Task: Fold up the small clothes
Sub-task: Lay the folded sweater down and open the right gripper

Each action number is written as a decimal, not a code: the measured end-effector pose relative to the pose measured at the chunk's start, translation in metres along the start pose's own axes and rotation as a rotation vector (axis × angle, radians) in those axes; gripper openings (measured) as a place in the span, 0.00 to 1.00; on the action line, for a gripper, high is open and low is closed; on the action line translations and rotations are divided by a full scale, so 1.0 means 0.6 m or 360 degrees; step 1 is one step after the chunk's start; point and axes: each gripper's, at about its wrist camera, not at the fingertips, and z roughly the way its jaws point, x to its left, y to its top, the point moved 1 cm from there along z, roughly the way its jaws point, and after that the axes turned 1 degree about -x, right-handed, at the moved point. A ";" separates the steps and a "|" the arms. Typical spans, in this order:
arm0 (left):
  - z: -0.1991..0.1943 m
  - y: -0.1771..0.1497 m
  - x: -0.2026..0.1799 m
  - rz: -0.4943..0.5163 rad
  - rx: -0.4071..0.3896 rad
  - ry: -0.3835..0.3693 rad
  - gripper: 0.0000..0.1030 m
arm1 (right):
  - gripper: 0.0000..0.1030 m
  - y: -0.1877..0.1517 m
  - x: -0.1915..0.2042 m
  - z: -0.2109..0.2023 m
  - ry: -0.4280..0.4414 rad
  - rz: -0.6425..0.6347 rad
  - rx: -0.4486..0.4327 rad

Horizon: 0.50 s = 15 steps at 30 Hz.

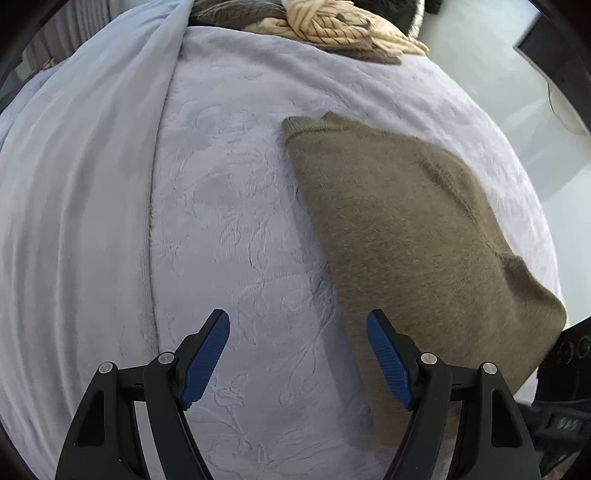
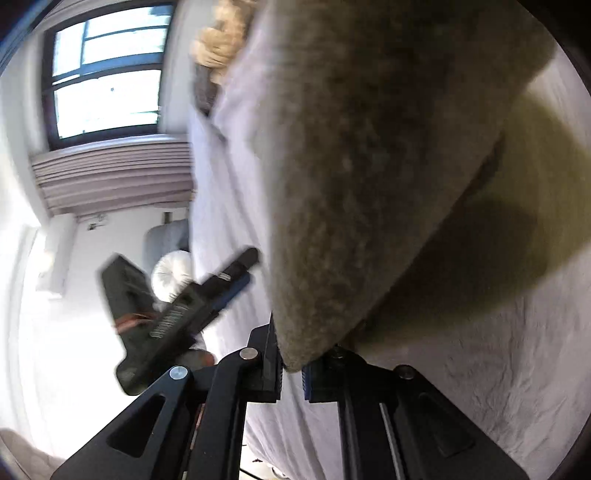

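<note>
Soft lilac blanket point(image 1: 229, 206) lies under the fuzzy, floppy brown sweater point(image 1: 406, 229), its corner pinched by the right gripper point(image 2: 291, 373), left gripper point(image 1: 298, 354) wide, so grab edges.

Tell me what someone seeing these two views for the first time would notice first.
First, the olive-brown knit garment, spread over the right half of the pale lavender bedspread; in the right wrist view the right gripper is clamped on its lifted edge. Next, the left gripper hovering open over bare bedspread beside that garment. At the far end of the bed lies a heap of cream and dark clothes.
</note>
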 end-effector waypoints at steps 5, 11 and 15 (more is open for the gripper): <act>0.034 -0.019 -0.019 0.0063 0.0089 0.0034 0.75 | 0.24 0.000 -0.036 0.006 -0.0137 0.0127 0.0037; 0.024 -0.021 -0.010 0.0062 0.0050 0.0049 0.75 | 0.31 0.005 0.049 -0.106 -0.0320 -0.0301 0.0008; 0.008 -0.001 0.004 0.0029 -0.0025 0.0070 0.75 | 0.49 0.050 0.103 -0.184 -0.0438 -0.0468 -0.0198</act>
